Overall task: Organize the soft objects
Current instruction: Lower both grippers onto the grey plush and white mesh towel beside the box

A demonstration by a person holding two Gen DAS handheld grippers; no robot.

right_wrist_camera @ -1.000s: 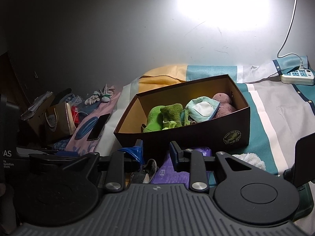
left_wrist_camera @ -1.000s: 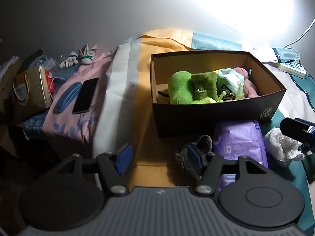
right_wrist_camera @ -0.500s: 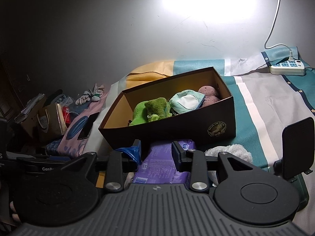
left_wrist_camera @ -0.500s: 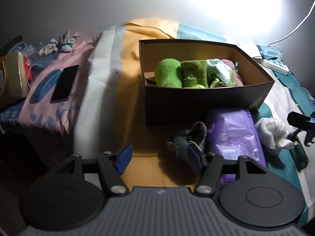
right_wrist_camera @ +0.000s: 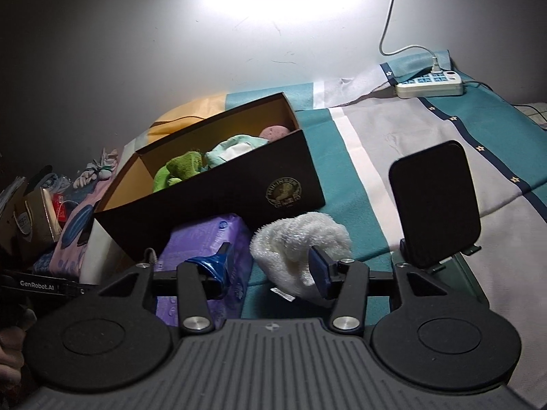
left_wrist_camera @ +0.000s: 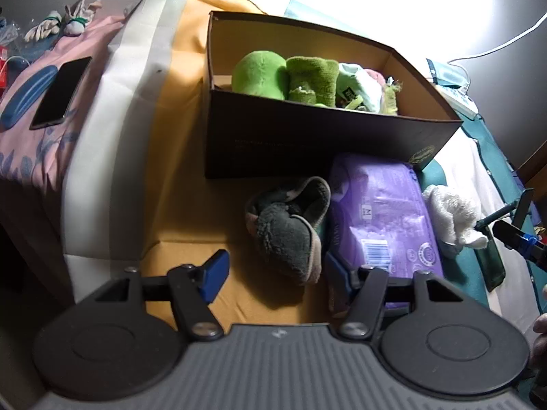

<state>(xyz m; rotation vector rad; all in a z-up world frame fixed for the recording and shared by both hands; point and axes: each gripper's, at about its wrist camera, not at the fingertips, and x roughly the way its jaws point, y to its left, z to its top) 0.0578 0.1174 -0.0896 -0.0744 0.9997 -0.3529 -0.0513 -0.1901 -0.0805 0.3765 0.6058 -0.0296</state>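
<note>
Bed, striped sheet (right_wrist_camera: 393,143). Dark box (left_wrist_camera: 307,147) open-topped, already part-filled with plush toys (left_wrist_camera: 261,75), likely the collecting bin. Purple pack (left_wrist_camera: 383,212) lies against its front wall. Left gripper (left_wrist_camera: 273,270) released, jaws straddling the grey slipper (left_wrist_camera: 290,229), no contact. Right gripper (right_wrist_camera: 273,263) released around the white towel (right_wrist_camera: 301,239), apparently lined up for pickup.

1. I see a bed (left_wrist_camera: 171,143) with a striped sheet in yellow, white and teal.
2. On it: brown box (left_wrist_camera: 307,143), grey slipper (left_wrist_camera: 290,229), purple pack (left_wrist_camera: 383,212), white towel (right_wrist_camera: 301,239).
3. Phone (left_wrist_camera: 61,92) on the pink part; power strip (right_wrist_camera: 430,85) far back.
</note>
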